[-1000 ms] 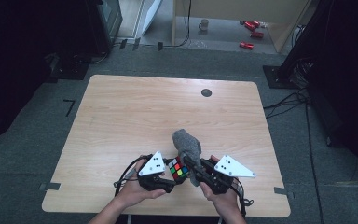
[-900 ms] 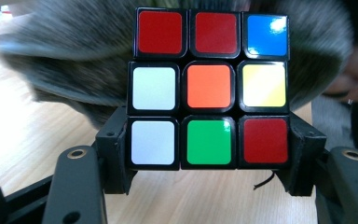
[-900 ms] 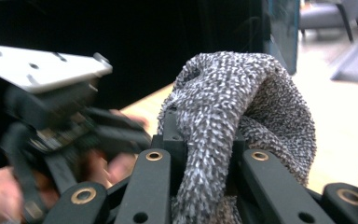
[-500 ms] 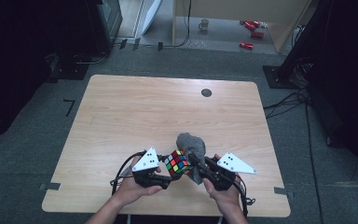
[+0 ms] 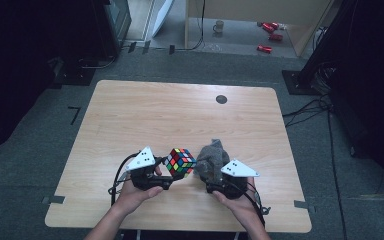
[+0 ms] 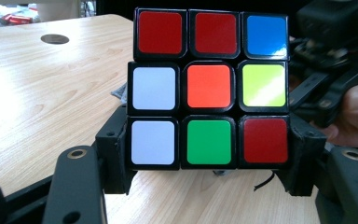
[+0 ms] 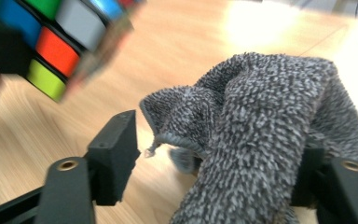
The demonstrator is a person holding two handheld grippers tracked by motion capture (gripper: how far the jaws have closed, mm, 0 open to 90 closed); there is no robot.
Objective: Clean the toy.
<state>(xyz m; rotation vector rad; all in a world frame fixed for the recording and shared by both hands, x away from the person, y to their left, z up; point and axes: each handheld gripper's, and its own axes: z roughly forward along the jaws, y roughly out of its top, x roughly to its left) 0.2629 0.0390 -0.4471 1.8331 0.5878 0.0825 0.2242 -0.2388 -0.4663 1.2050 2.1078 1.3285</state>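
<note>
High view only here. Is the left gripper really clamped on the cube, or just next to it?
Observer: Clamped. In the left gripper view, the left gripper has a jaw pressed against each side of the cube.
Operator: And the right one, does it hold the cloth?
Observer: No. The right gripper has just been opening its jaws. The cloth lies between them, with one pad clear of it.

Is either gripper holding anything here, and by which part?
The left gripper clamps the puzzle cube by the opposite sides of its bottom layer. The right gripper has just opened; the grey cloth lies unpinched between its jaws.
</note>
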